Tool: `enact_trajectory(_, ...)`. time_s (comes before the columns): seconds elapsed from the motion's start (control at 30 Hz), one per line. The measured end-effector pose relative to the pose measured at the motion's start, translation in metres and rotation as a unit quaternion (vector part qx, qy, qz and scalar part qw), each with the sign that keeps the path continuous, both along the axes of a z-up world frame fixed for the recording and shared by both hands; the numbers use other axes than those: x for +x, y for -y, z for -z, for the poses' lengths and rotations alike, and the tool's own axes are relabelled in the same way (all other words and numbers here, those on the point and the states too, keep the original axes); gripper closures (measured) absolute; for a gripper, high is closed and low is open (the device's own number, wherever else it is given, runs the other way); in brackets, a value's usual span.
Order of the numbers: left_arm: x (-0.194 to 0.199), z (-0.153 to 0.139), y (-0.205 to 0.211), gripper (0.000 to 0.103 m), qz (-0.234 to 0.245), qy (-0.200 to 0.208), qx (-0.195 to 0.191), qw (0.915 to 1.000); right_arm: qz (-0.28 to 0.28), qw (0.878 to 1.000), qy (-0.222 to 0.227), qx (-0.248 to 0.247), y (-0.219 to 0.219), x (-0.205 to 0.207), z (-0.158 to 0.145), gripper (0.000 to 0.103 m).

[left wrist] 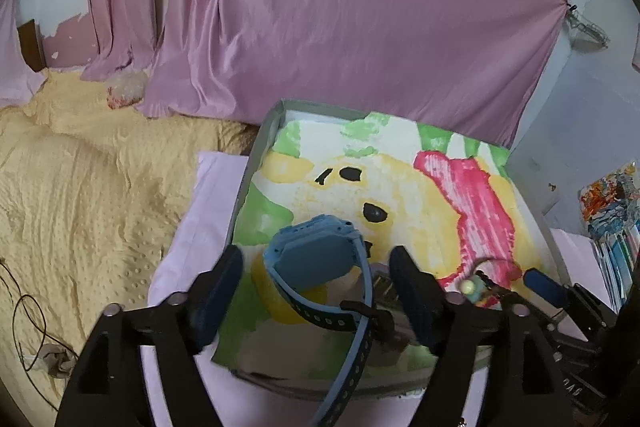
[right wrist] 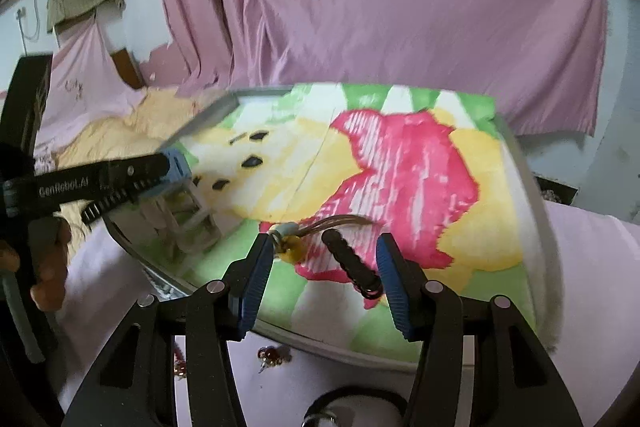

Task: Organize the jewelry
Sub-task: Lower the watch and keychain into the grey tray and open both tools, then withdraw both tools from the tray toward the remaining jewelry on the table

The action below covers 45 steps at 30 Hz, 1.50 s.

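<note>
Pink curtains (left wrist: 340, 7) hang behind a bed with a yellow blanket (left wrist: 80, 167), where a shallow tray (left wrist: 256, 155) lined with a painted cloth sits.

Left wrist view: the left claw (left wrist: 316, 275) is spread wide and grips nothing. A blue watch (left wrist: 316, 255) lies between its fingers at centre frame, face tilted, its strap running down toward the bottom edge.

Right wrist view: the right claw (right wrist: 324, 267) is also wide open and empty. A black hair clip (right wrist: 350, 263) lies between its pads, long axis slanting from upper left to lower right, with a beaded hair tie (right wrist: 290, 241) just beside the left pad. Red earrings (right wrist: 272, 355) rest outside the tray, low in the frame.
</note>
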<state>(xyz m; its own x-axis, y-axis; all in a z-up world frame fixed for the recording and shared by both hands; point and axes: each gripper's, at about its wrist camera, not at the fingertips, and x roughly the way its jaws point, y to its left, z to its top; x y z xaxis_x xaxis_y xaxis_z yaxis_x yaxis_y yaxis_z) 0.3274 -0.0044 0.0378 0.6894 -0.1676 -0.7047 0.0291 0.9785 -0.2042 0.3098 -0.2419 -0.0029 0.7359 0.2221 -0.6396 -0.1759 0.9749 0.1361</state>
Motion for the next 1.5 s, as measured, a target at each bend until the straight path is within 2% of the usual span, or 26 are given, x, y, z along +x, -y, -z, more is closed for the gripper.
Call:
enact_trajectory(0.1, -0.015, -0.007, 0.000, 0.021, 0.000, 0.028, -0.003, 0.9996, 0.020, 0.999, 0.035, 0.008, 0.007, -0.017, -0.009, 0.040)
enact_trajectory(0.23, -0.042, -0.014, 0.001, 0.008, -0.005, 0.067, -0.005, 0.9977, 0.040, 0.996, 0.077, 0.028, 0.017, -0.043, -0.019, 0.025)
enact_trajectory(0.33, -0.064, -0.019, 0.001, 0.003, -0.012, 0.109, -0.011, 0.9939, 0.049, 0.992, 0.106, 0.036, 0.023, -0.063, -0.025, 0.012)
enact_trajectory(0.47, -0.094, -0.023, 0.002, 0.001, -0.018, 0.157, -0.017, 0.9873, 0.062, 0.987, 0.144, 0.038, 0.028, -0.091, -0.031, 0.009)
enact_trajectory(0.53, -0.106, -0.023, 0.003, 0.001, -0.024, 0.170, -0.012, 0.9851, 0.066, 0.984, 0.160, 0.037, 0.030, -0.104, -0.032, 0.001)
enact_trajectory(0.77, -0.149, -0.024, 0.014, 0.000, -0.022, 0.218, 0.005, 0.9756, 0.075, 0.977, 0.198, 0.032, 0.033, -0.145, -0.034, 0.001)
enact_trajectory(0.93, -0.172, -0.021, 0.019, 0.000, -0.016, 0.235, 0.012, 0.9719, 0.083, 0.973, 0.215, 0.027, 0.038, -0.165, -0.035, 0.001)
enact_trajectory(1.17, -0.193, -0.015, 0.022, 0.000, -0.014, 0.237, 0.011, 0.9714, 0.089, 0.970, 0.225, 0.018, 0.042, -0.184, -0.032, 0.001)
enact_trajectory(1.5, -0.200, 0.005, 0.025, 0.000, -0.006, 0.206, 0.012, 0.9785, 0.091, 0.977, 0.192, 0.002, 0.046, -0.187, -0.019, 0.001)
